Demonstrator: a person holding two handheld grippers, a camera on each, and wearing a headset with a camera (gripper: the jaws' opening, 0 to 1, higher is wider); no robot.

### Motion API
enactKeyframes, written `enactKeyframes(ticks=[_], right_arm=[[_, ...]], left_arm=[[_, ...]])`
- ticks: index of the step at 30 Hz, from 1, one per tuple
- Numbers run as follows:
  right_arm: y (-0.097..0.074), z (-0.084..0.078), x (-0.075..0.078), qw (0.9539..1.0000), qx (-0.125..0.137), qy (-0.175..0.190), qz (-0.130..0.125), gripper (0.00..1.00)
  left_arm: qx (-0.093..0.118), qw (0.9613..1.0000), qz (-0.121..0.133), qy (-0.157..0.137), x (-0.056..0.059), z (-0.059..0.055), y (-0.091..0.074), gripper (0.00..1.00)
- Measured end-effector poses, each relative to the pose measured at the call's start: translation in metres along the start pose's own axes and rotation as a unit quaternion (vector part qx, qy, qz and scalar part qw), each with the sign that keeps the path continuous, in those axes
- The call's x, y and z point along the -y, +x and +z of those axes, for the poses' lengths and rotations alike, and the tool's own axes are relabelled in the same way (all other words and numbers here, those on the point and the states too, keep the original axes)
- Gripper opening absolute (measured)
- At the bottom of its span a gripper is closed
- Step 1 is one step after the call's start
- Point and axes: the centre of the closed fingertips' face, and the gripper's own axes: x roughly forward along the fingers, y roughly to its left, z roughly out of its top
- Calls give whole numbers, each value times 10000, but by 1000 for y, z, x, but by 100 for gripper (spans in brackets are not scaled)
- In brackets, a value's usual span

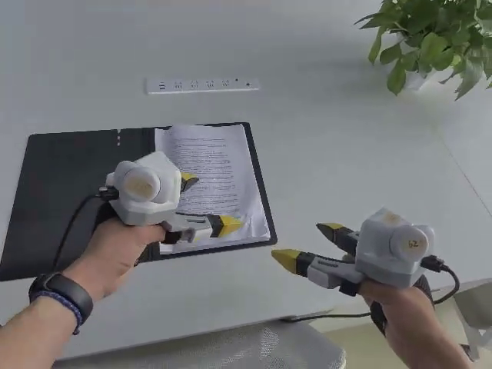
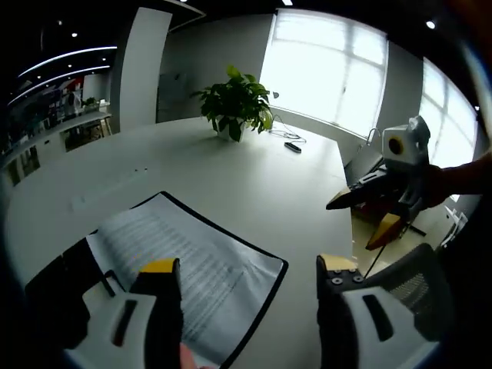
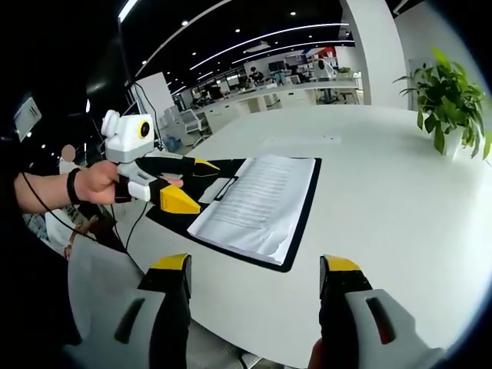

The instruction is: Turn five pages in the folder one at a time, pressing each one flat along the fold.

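A black folder (image 1: 69, 192) lies open on the white table, with a stack of printed pages (image 1: 207, 173) on its right half. My left gripper (image 1: 207, 201) hovers open over the pages' lower part, nothing between its yellow-tipped fingers. My right gripper (image 1: 307, 243) is open too, off the folder's lower right corner near the table's front edge. The left gripper view has its own gripper (image 2: 248, 265) above the pages (image 2: 192, 261), and the right gripper (image 2: 367, 215) beyond. In the right gripper view its own gripper (image 3: 254, 264) faces the pages (image 3: 257, 200) and the left gripper (image 3: 192, 183).
A white power strip (image 1: 201, 84) lies on the table behind the folder. A potted plant (image 1: 430, 38) stands at the far right corner. A grey chair back (image 1: 254, 346) sits just under the table's front edge. Cables trail from both grippers.
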Motion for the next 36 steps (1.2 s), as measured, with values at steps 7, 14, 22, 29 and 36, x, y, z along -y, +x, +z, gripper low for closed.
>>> enactKeyframes(ticks=[7,14,22,29,36], right_arm=[[-1,-3,6,10000,-3,96,-12,66],[2,-8,9,9999,-51,154,28,66],[1,-6,12,9997,-45,218,64,65],[0,-8,14,9996,-88,252,106,65],[3,-11,17,9994,-119,271,152,65]], left_arm=[[-245,9997,16,25,1,-16,34,70],[-464,9988,133,-75,-1,-36,61,68],[-659,9969,434,-48,-10,-54,82,68],[-603,9953,733,173,-15,-57,93,64],[-484,9938,811,588,-15,-60,91,64]])
